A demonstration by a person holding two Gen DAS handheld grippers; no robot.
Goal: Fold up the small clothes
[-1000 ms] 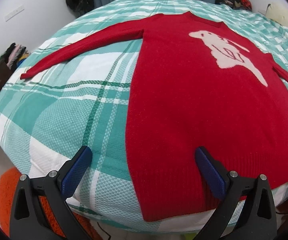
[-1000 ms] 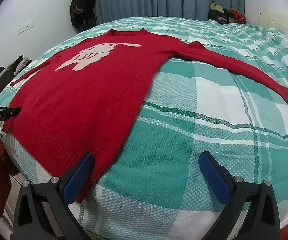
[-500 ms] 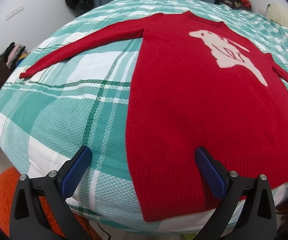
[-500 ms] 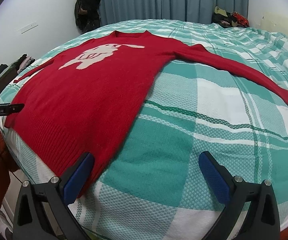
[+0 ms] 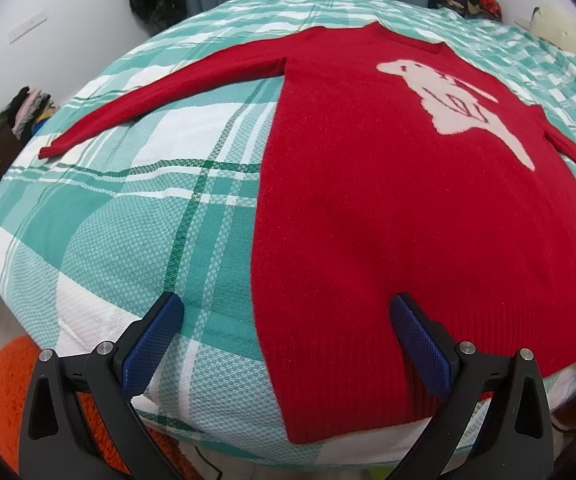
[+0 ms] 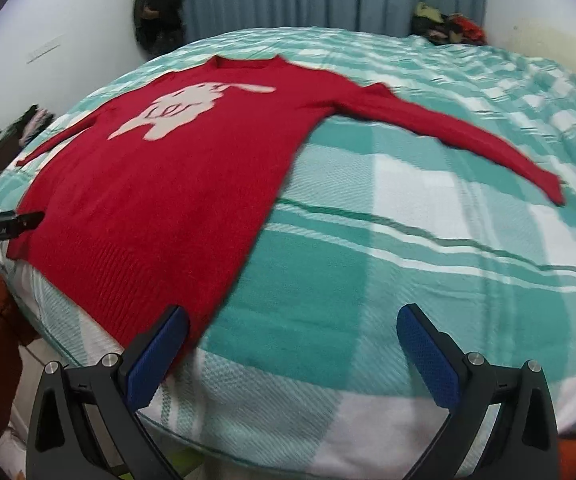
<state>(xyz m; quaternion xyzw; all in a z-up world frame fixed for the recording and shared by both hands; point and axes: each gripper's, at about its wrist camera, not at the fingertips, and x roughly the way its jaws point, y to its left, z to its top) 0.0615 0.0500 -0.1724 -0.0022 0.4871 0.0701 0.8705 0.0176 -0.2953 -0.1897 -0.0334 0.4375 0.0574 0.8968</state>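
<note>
Lying flat and face up on the checked bed cover (image 5: 135, 216), the red sweater (image 5: 388, 208) has both sleeves spread out, so I judge the folding is not yet begun and the hands are only getting into place at the hem. The left gripper (image 5: 288, 344) is wide open and holds nothing, with the sweater's left hem corner just ahead between its fingers. The right gripper (image 6: 292, 354) is also wide open and empty, the right hem corner just beside its left finger; next, each should probably close on a hem corner or sleeve.

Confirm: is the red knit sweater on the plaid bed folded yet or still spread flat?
Spread flat, unfolded. The red knit sweater lies face up, both sleeves stretched outward, hem at the teal plaid bed's edge; both grippers open.
</note>
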